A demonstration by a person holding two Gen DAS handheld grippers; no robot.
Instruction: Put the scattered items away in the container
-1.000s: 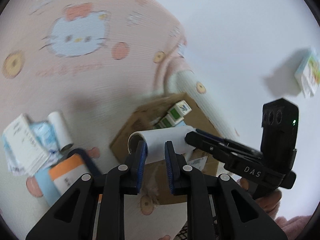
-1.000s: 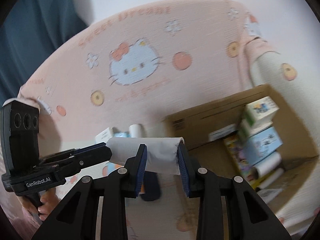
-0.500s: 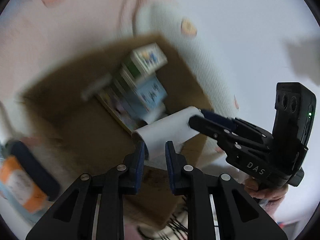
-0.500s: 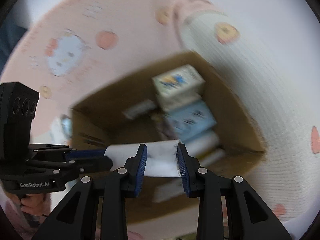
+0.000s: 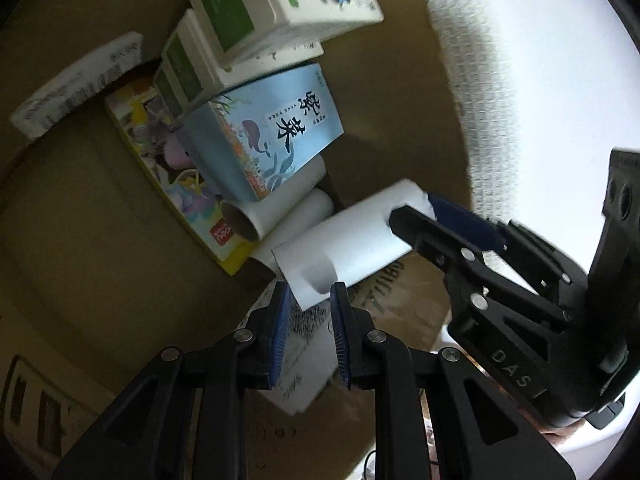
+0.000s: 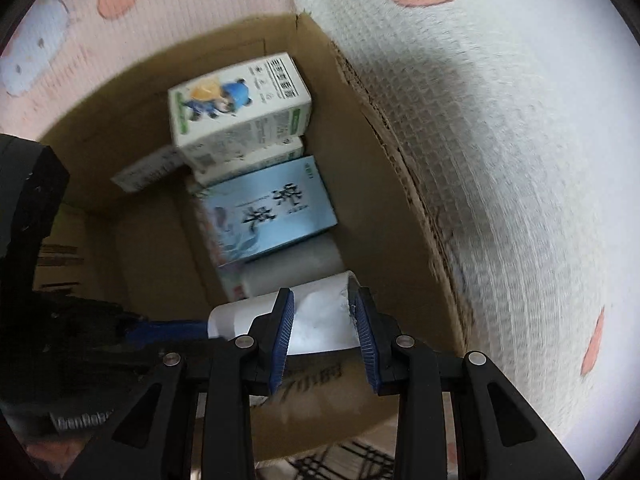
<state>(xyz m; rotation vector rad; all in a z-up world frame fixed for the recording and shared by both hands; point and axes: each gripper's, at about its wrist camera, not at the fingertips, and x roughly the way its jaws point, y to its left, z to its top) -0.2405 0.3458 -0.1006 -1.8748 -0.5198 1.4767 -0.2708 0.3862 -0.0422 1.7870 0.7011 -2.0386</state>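
Left wrist view: the left claw (image 5: pixel 308 300) pinches one end of a white roll (image 5: pixel 348 248) and the right claw (image 6: pixel 324 312) pinches its other end, so the roll hangs between them over the open cardboard box (image 6: pixel 400 184). Just beyond it inside the box lie two more rolls (image 5: pixel 288 204), partly under a blue carton (image 5: pixel 268 140) that leans on a yellow picture book (image 5: pixel 160 152). Farther back, green-and-white cartons (image 6: pixel 240 108) are stacked against the far wall, with a white label (image 5: pixel 76 84) beside them. Around the box spreads a pink patterned blanket (image 6: pixel 500 140).
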